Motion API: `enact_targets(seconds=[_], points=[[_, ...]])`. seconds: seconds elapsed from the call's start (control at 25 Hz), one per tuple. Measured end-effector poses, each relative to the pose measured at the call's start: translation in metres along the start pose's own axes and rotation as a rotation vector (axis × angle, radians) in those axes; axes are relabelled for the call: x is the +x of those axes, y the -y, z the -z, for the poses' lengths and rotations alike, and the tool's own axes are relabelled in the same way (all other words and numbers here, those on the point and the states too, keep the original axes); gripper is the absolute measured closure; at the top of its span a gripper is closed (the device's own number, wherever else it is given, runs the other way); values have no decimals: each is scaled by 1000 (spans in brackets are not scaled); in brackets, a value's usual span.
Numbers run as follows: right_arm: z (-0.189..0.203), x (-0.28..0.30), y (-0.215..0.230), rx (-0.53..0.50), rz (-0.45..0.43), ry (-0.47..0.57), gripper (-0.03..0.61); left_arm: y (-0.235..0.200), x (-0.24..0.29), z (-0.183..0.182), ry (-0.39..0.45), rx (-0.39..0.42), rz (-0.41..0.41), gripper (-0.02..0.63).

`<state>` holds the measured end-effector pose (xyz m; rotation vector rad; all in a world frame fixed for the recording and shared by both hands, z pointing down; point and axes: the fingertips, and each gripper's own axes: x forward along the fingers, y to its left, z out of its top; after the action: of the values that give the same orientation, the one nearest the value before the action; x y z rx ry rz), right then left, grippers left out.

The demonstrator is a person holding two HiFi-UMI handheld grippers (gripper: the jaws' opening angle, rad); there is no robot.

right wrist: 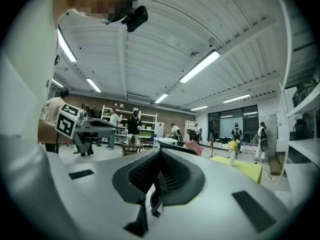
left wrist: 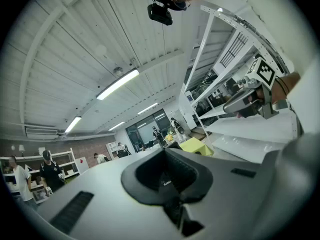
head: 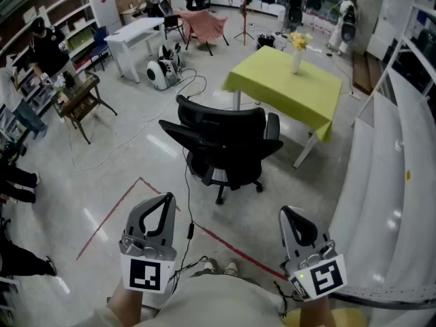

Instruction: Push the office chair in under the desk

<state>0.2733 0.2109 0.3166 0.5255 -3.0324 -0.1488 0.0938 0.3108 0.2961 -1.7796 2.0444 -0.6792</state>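
Pale concrete floor runs across a large workroom, marked with red tape lines (head: 109, 213) and crossed by a black cable (head: 187, 203). One black office chair (head: 228, 145) stands on its castors in the open, just beside the near left edge of a table draped in a yellow-green cloth (head: 306, 94); its seat is out from under the table. One white vase of yellow flowers (head: 297, 58) stands near the cloth's far edge. Further back are one white table (head: 136, 31), one pink chair (head: 204, 24) and, along the left wall, one small wooden table (head: 78, 97). At least four people (head: 42, 46) are busy round the far and left sides. White shelving (head: 381, 203) lines the right.

Two grippers are held level close to the person's body, well short of the chair. The left gripper (head: 164, 203) has its jaws pressed together with nothing between them; the right gripper (head: 289, 215) is likewise closed and empty.
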Motion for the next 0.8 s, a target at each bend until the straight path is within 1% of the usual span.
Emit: enact_targets(seconds=[0.16,0.32,0.48,0.6,0.8], points=[[2,-6,-4,4,-11,-12,572,3,-8,-4,-5,5,-4,606],[1,-8,-8,6,-31,-7,572,1,-16,-8,3,8,-43,606],[2,-13,-8,17,-37,5,572,3,-19,-6,-4,-6,-57,606],[5,-18,-8,21,-43,2,572,6,-19,-10,-4,11,-57,606],[18,-23,-7,32,-58,-5,572,21,-20,-6,-32,-38,-65,606]])
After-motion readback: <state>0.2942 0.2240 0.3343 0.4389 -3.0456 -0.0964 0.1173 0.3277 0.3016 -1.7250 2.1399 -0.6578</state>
